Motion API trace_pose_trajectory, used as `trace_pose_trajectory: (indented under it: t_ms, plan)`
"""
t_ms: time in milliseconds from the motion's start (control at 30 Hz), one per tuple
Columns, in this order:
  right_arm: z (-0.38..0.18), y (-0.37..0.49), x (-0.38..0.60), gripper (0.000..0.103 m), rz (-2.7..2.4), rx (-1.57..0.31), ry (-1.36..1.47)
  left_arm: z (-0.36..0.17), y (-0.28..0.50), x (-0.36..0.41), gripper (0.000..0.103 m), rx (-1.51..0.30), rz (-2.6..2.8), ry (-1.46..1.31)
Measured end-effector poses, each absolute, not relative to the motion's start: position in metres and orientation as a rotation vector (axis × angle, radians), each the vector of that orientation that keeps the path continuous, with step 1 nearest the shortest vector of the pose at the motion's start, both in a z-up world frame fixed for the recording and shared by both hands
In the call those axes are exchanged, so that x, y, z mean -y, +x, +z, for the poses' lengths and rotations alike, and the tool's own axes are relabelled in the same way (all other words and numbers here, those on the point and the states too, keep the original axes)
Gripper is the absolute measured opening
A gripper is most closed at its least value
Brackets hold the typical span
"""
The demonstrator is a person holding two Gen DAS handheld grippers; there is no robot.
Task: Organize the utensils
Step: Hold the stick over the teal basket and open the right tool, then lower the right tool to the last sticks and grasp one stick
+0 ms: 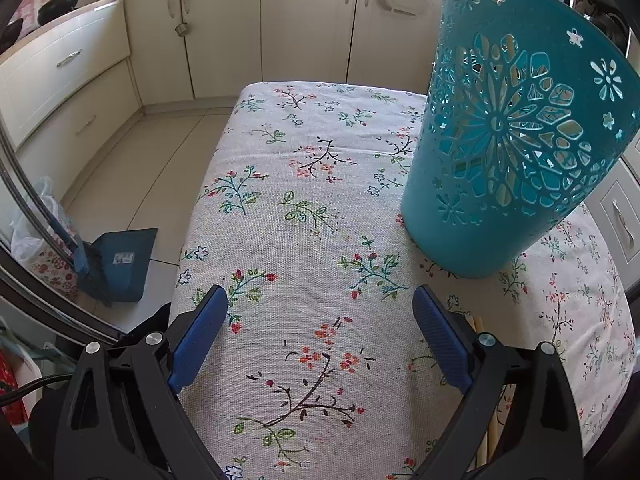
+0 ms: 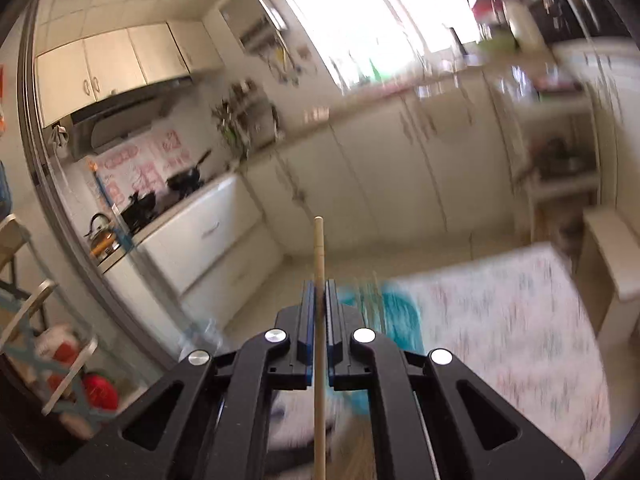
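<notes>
Blue-padded, the left hand-held gripper (image 1: pixel 320 316) stood wide open at the bottom of its frame above the floral-clothed counter (image 1: pixel 280 208), holding nothing. At right stood a teal basket (image 1: pixel 516 140); pale chopsticks (image 1: pixel 480 328) lay just beside the right pad. In the blurred right view, the right hand-held gripper (image 2: pixel 319 292) was clamped on one wooden chopstick (image 2: pixel 318 248) at centre frame, the teal basket (image 2: pixel 400 312) smeared behind it.

Blur and cut-offs

Your right wrist view smears the teal basket (image 2: pixel 400 320) and tabletop (image 2: pixel 500 320); the chopstick (image 2: pixel 319 264) runs off the bottom edge.
</notes>
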State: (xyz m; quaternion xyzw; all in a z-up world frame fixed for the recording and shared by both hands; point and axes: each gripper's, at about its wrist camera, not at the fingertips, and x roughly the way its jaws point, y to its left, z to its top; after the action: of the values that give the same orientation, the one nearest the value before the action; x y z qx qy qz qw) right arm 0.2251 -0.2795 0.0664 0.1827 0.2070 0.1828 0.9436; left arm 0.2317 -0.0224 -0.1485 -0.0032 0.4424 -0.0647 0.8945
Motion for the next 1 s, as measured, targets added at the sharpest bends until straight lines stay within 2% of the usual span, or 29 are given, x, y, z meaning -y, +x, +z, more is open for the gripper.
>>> trace_pose_trajectory:
  t_ms: [100, 233, 367, 533, 567, 667, 767, 833, 900, 1000]
  plan:
    - [0.072, 0.258, 0.257, 0.006, 0.270, -0.316, 0.337, -0.149, 0.233, 0.021, 0.091, -0.922, -0.136, -0.012]
    - [0.052, 0.289, 0.245, 0.007, 0.100, -0.250, 0.311, -0.150, 0.235, 0.018, 0.091, -0.927, -0.136, -0.027]
    - [0.021, 0.292, 0.238, 0.007, 0.037, -0.268, 0.293, -0.151, 0.236, 0.017, 0.092, -0.927, -0.138, -0.035]
    - [0.017, 0.265, 0.230, 0.007, 0.065, -0.299, 0.230, -0.150, 0.235, 0.019, 0.092, -0.926, -0.140, -0.029]
    - [0.016, 0.258, 0.230, 0.008, 0.071, -0.299, 0.222, -0.150, 0.235, 0.019, 0.092, -0.925, -0.139, -0.028]
    - [0.022, 0.240, 0.230, 0.022, 0.085, -0.299, 0.222, -0.150, 0.234, 0.020, 0.093, -0.926, -0.135, -0.027]
    - [0.025, 0.220, 0.233, 0.024, 0.099, -0.298, 0.217, -0.150, 0.234, 0.020, 0.093, -0.925, -0.132, -0.026]
    - [0.024, 0.198, 0.235, 0.031, 0.097, -0.300, 0.211, -0.150, 0.234, 0.020, 0.093, -0.925, -0.130, -0.025]
    - [0.016, 0.175, 0.236, 0.042, 0.084, -0.316, 0.218, -0.150, 0.234, 0.020, 0.093, -0.924, -0.128, -0.027]
    - [-0.016, 0.150, 0.232, 0.044, 0.070, -0.426, 0.200, -0.150, 0.235, 0.019, 0.093, -0.925, -0.126, -0.029]
